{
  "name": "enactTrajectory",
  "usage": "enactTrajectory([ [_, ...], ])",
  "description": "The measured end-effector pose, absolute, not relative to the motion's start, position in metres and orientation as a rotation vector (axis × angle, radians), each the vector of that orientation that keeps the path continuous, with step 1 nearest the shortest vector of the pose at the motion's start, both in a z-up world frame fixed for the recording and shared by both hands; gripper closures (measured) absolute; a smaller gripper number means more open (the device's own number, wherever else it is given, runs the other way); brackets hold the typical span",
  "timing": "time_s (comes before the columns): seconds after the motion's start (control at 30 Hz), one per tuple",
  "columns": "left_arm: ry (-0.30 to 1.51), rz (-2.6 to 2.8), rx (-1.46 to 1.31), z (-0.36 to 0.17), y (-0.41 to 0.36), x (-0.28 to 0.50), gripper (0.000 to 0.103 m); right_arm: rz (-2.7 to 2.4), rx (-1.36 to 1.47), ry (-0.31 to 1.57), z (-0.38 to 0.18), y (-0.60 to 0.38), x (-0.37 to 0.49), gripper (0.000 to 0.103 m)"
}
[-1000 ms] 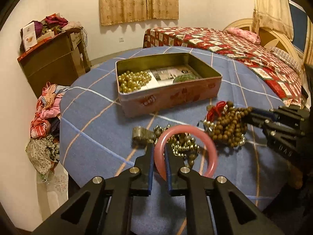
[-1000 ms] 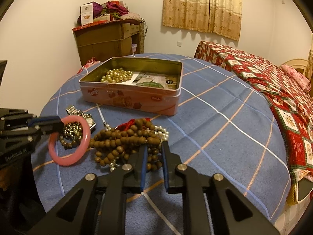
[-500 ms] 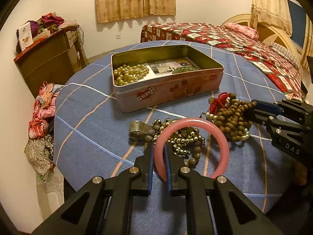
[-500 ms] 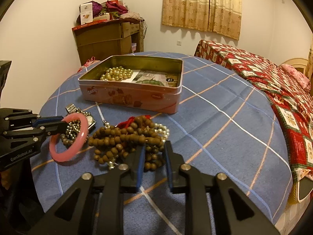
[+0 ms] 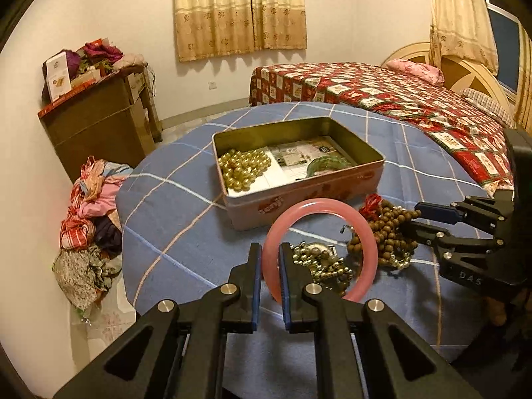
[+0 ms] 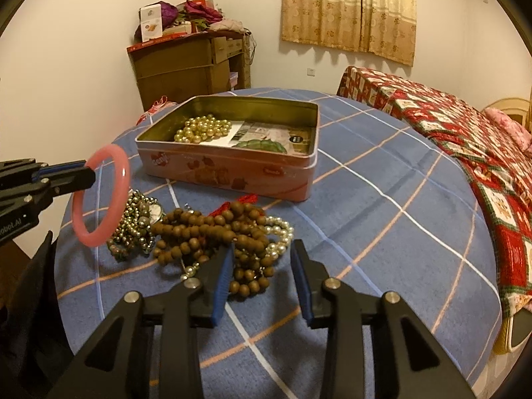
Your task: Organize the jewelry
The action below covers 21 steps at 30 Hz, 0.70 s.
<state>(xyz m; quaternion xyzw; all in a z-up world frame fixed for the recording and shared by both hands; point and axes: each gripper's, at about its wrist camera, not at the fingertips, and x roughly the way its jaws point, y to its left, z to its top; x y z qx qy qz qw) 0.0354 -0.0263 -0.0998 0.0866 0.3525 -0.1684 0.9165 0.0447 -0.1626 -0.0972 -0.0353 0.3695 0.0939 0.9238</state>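
A: The left gripper (image 5: 267, 266) is clamped on the pink bangle (image 5: 319, 249), now lifted clear of the tablecloth, just in front of the tin (image 5: 299, 173).

B: And the right gripper (image 6: 261, 262)?

A: Its jaws have just been opening; they stand apart astride the wooden beads (image 6: 212, 232), not pressing them. Bangle likely goes into the tin next.

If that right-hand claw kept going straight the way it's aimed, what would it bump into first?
Most likely the brown wooden bead strand, heaped on the blue tablecloth right at the tips of the right gripper. Its jaws, which have just been opening, stand apart around the heap's near edge.
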Motion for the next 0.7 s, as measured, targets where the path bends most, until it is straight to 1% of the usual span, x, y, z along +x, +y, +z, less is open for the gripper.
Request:
enactTrajectory([
  [0.03, 0.731, -0.345, 0.172, -0.101, -0.025, 0.037, 0.094, 0.201, -0.076, 0.759, -0.097, -0.162, 0.045, 0.069],
  [0.07, 0.734, -0.344, 0.167, -0.101, -0.024, 0.038, 0.094, 0.217, -0.078, 0.761, -0.097, -0.161, 0.045, 0.086],
  [0.1, 0.733, -0.343, 0.165, -0.101, -0.024, 0.039, 0.094, 0.226, -0.083, 0.762, -0.097, -0.159, 0.045, 0.094],
  [0.13, 0.731, -0.342, 0.163, -0.101, -0.023, 0.039, 0.094, 0.222, -0.09, 0.755, -0.097, -0.159, 0.044, 0.094],
  [0.2, 0.728, -0.34, 0.158, -0.099, -0.021, 0.039, 0.094, 0.228, -0.091, 0.741, -0.096, -0.158, 0.041, 0.099],
  [0.4, 0.714, -0.335, 0.145, -0.093, -0.018, 0.04, 0.094, 0.211, -0.089, 0.658, -0.076, -0.16, 0.032, 0.102],
  [0.53, 0.711, -0.333, 0.14, -0.092, -0.016, 0.04, 0.094, 0.213, -0.102, 0.636, -0.066, -0.158, 0.03, 0.102],
  [0.63, 0.711, -0.327, 0.132, -0.092, -0.014, 0.041, 0.094, 0.237, -0.076, 0.679, -0.07, -0.159, 0.038, 0.101],
  [0.67, 0.711, -0.323, 0.13, -0.092, -0.013, 0.042, 0.094, 0.232, -0.07, 0.68, -0.071, -0.161, 0.039, 0.092],
  [0.7, 0.712, -0.319, 0.128, -0.093, -0.013, 0.043, 0.094, 0.221, -0.064, 0.683, -0.073, -0.161, 0.041, 0.068],
])
